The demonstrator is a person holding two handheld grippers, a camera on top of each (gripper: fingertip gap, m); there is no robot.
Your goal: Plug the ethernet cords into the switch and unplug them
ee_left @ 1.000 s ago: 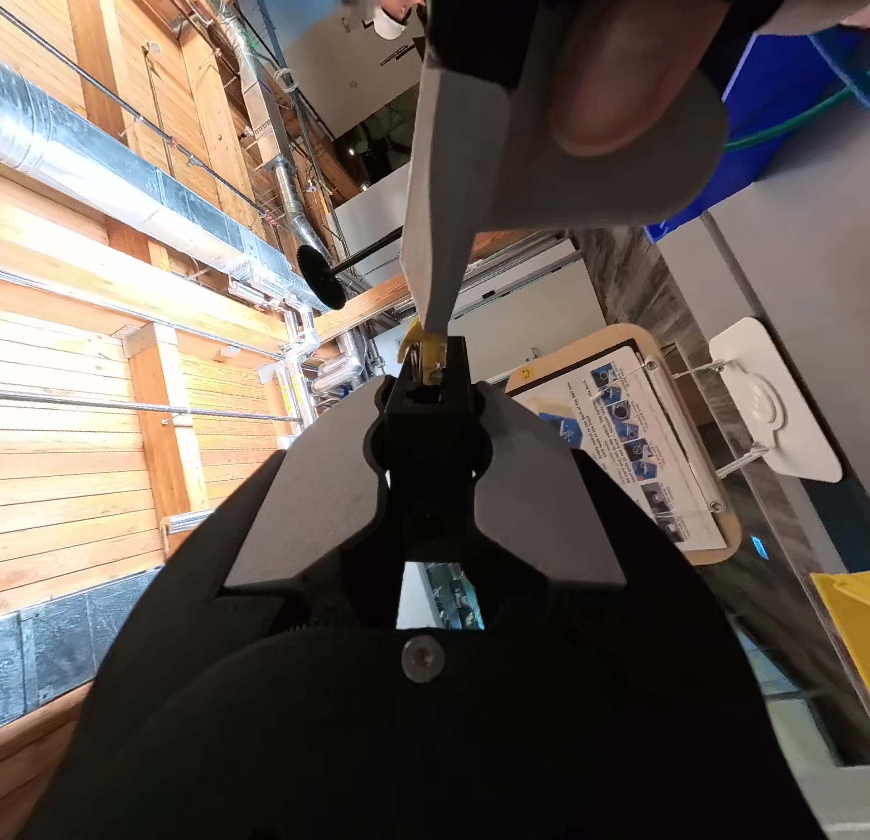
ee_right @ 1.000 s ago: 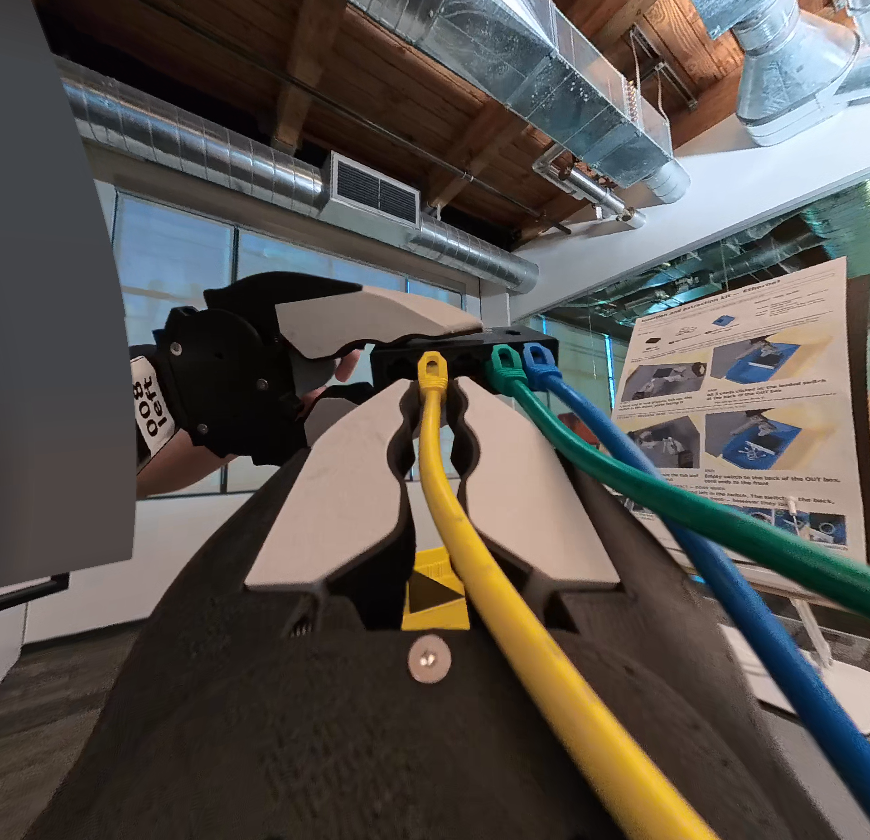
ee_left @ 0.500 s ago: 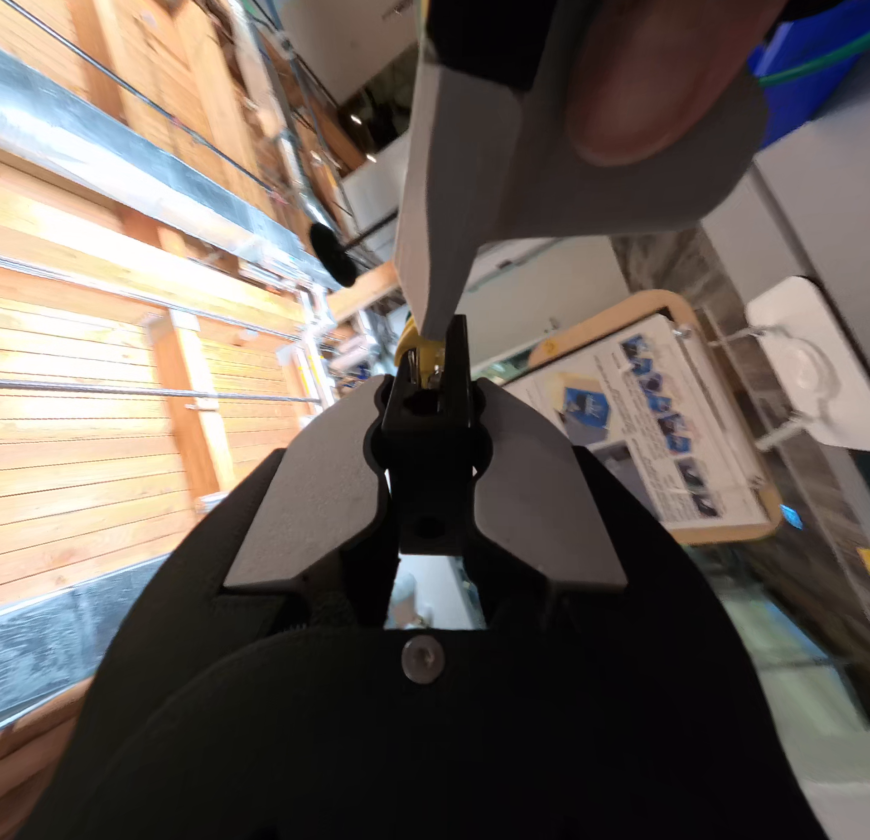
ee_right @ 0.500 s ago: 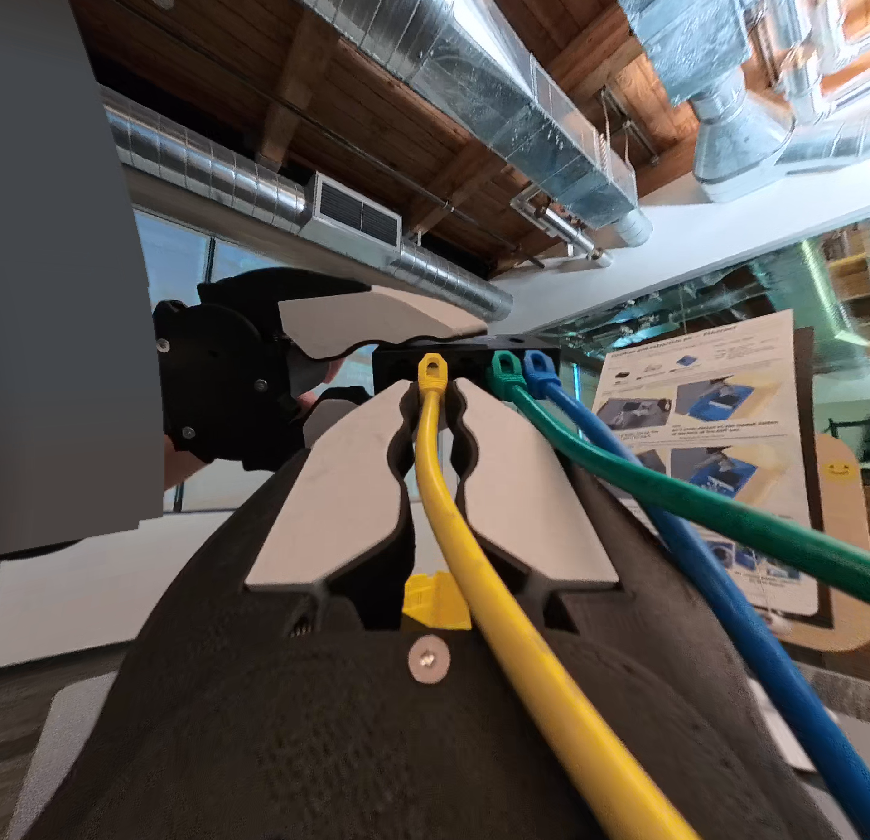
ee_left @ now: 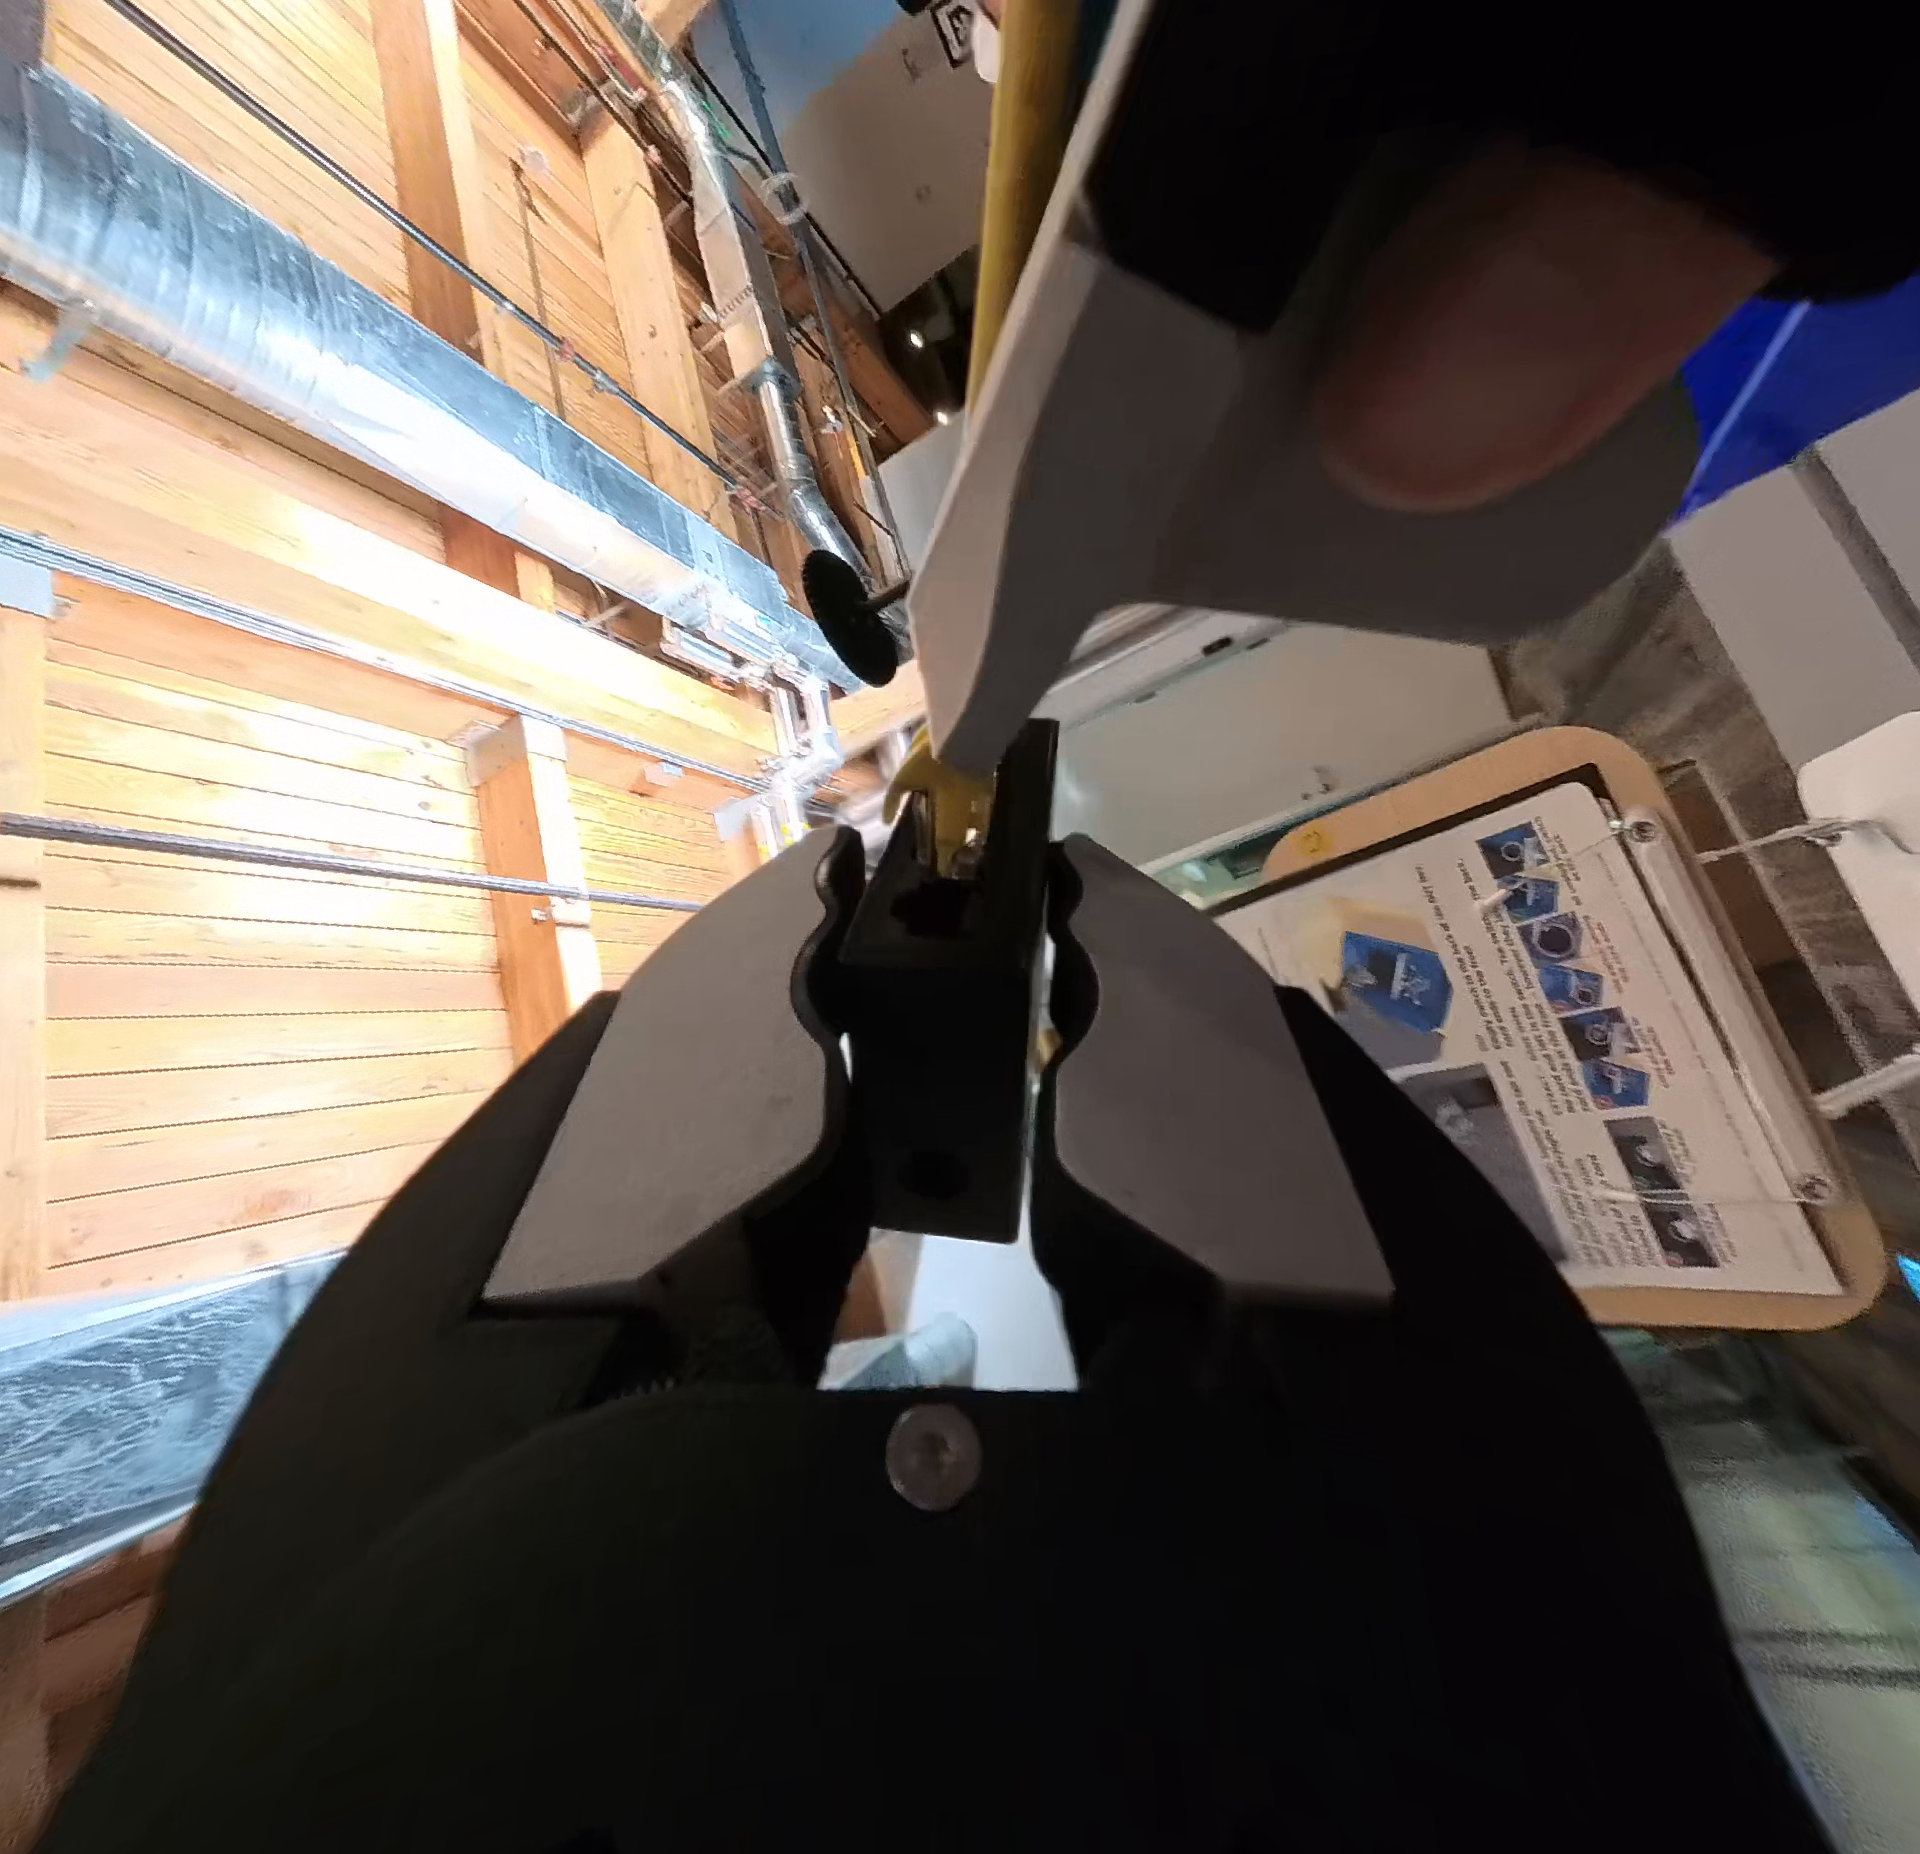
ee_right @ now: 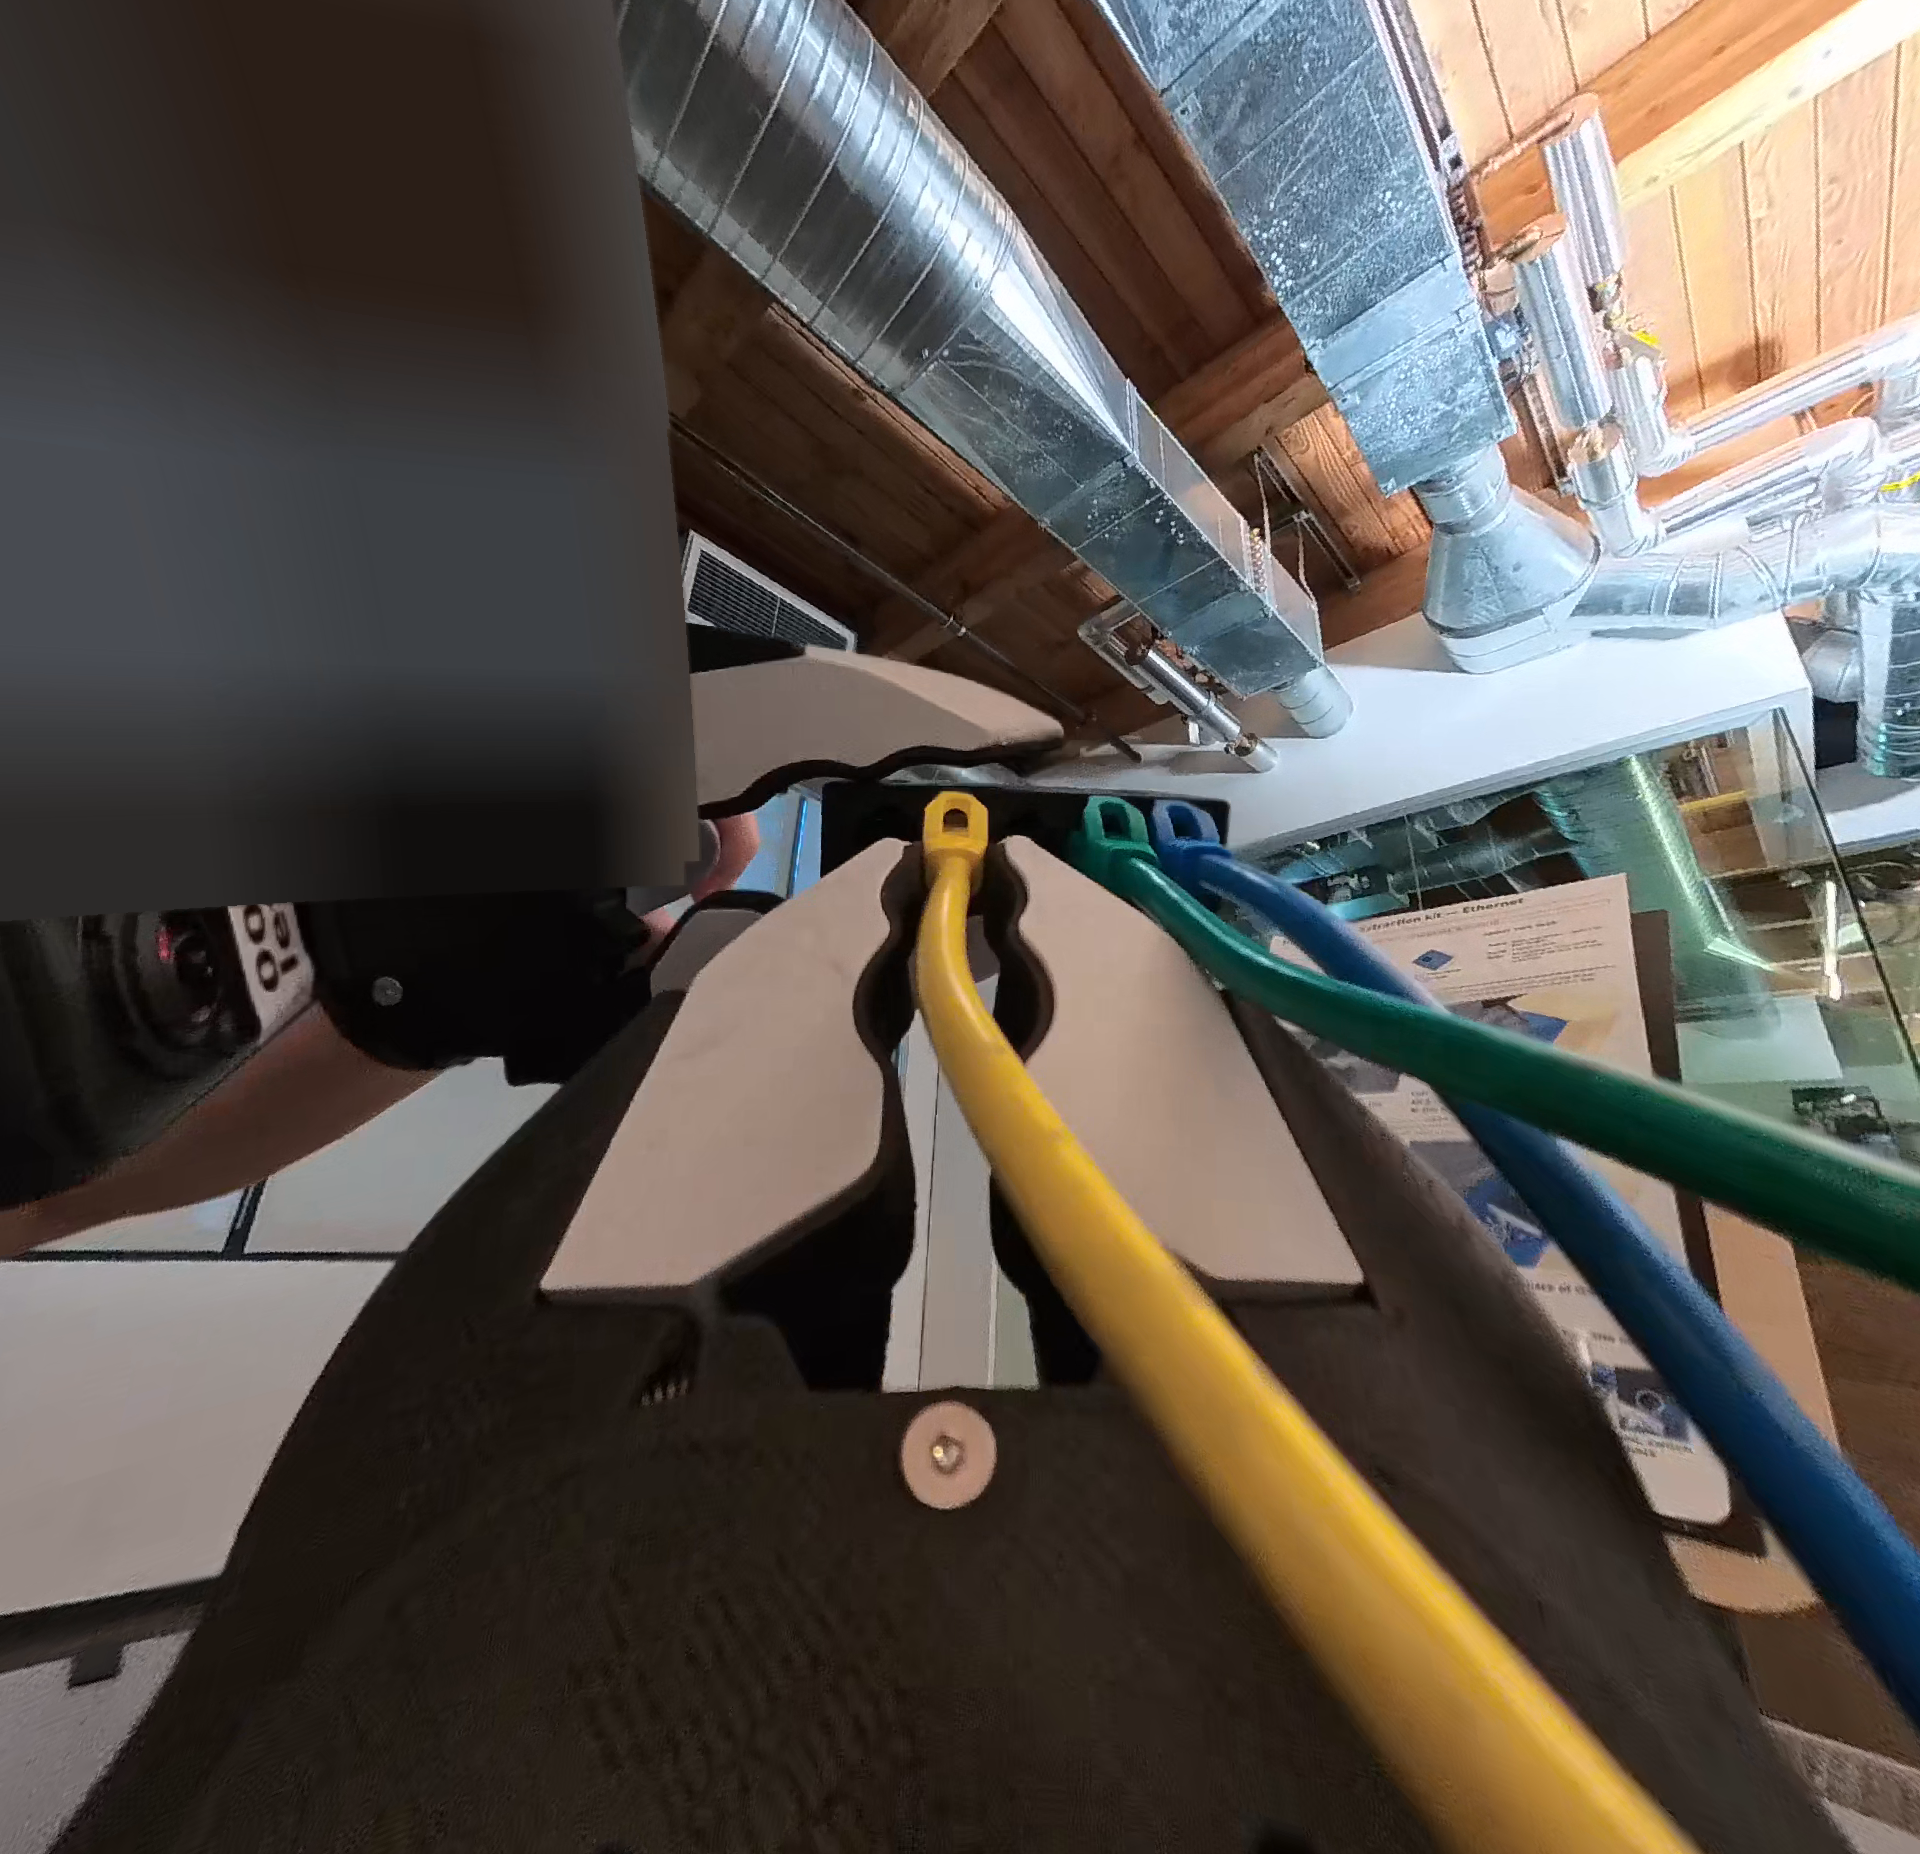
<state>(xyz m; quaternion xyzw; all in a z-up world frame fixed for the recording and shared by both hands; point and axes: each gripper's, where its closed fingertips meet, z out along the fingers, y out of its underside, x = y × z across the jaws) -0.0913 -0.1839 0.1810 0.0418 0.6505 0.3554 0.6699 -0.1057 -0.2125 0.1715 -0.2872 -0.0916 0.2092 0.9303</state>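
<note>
In the left wrist view, my left gripper is shut on the small black switch and holds it up in the air. The yellow cord's plug sits in a port at the switch's far end. My right gripper is shut on the yellow cord just behind its plug, right at the switch's port face. The green cord and the blue cord are plugged in to the right of the yellow one. One right finger reaches down from above, with a thumb on it.
A wooden board with a picture sheet stands to the right and also shows in the right wrist view. A blue bin and a white stand are at far right. Ceiling ducts fill the background. A forearm is at left. Left and right tips are no more than a few centimetres apart.
Both grippers and the switch have tilted together, swinging the views further toward the ceiling. Both grips are unchanged and the yellow plug stays in its port.
</note>
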